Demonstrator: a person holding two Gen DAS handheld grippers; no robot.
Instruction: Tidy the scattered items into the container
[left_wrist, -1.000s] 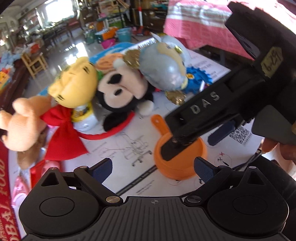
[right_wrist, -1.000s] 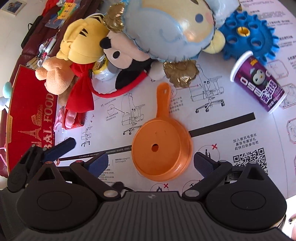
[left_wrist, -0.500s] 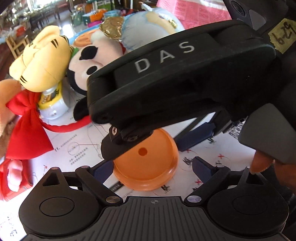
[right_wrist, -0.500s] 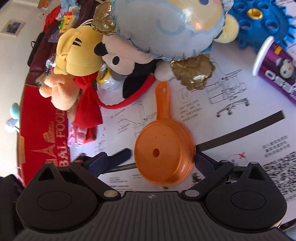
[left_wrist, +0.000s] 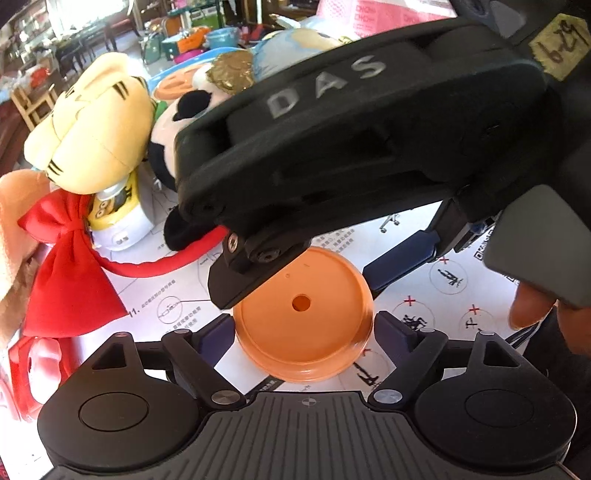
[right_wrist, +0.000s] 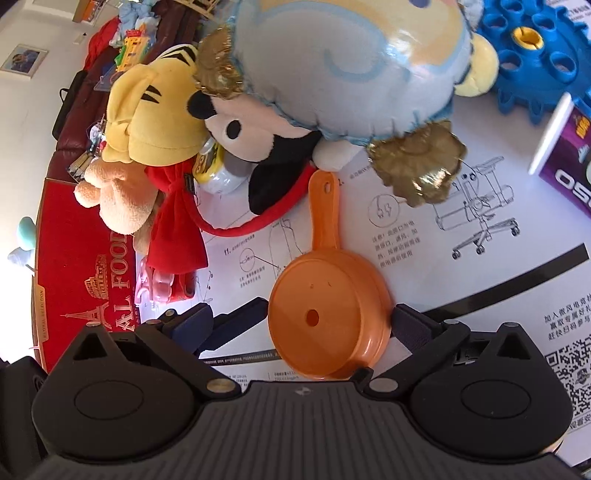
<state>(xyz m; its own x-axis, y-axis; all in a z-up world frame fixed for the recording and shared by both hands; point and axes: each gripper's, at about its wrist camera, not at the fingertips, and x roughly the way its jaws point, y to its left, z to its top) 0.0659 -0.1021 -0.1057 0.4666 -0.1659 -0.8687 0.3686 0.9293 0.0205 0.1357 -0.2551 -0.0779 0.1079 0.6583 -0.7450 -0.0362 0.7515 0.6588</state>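
Nothing binned yet — both the left gripper (left_wrist: 303, 328) and right gripper (right_wrist: 302, 321) stand wide around the near orange pan (right_wrist: 328, 317), toys piled far left

"DAS" on right claw (left_wrist: 306, 291), "FOOD" on red box (right_wrist: 81, 258)

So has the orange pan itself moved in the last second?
No. The pan's handle tip still lies beside Mickey's white hand, on the same printed sheet; only the grippers closed in.

Both tongs lowered closer, jaws now flanking orange toy pan (left_wrist: 303, 317)
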